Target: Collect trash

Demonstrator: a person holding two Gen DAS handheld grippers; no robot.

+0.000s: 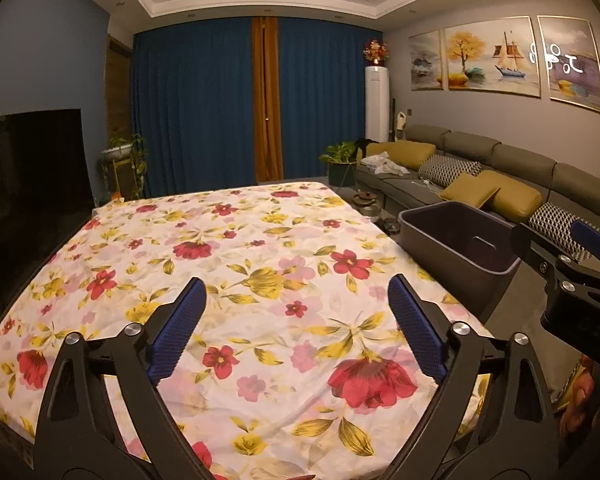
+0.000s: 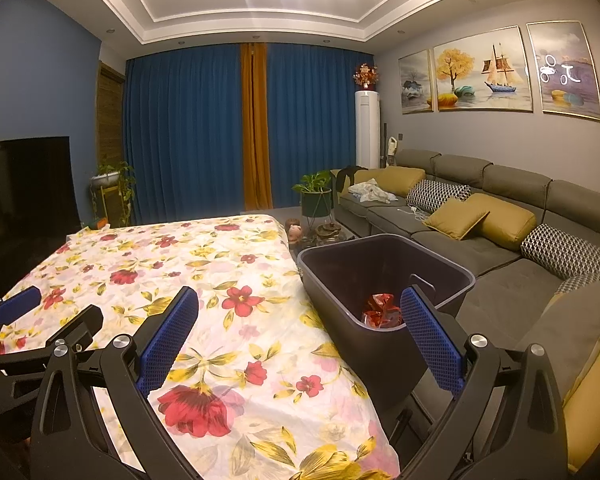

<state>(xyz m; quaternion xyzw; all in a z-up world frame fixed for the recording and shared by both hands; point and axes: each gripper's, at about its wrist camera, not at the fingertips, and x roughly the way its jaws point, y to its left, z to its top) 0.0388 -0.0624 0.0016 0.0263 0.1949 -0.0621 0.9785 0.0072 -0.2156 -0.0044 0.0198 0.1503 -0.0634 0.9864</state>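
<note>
A dark grey bin (image 2: pixel 380 264) stands off the right edge of the table and shows in the left wrist view too (image 1: pixel 456 240). A crumpled red wrapper (image 2: pixel 382 312) lies inside it. My right gripper (image 2: pixel 300 312) is open and empty, above the table's right edge beside the bin. My left gripper (image 1: pixel 296 304) is open and empty over the floral tablecloth (image 1: pixel 240 264). The left gripper also shows at the left of the right wrist view (image 2: pixel 40 312), and the right gripper shows at the right of the left wrist view (image 1: pixel 572 256).
A grey sofa (image 2: pixel 480 240) with yellow and patterned cushions runs along the right wall. Potted plants (image 2: pixel 316 196), a low side table with small items (image 2: pixel 324 232), a dark TV (image 2: pixel 24 184) on the left and blue curtains (image 2: pixel 196 132) at the back.
</note>
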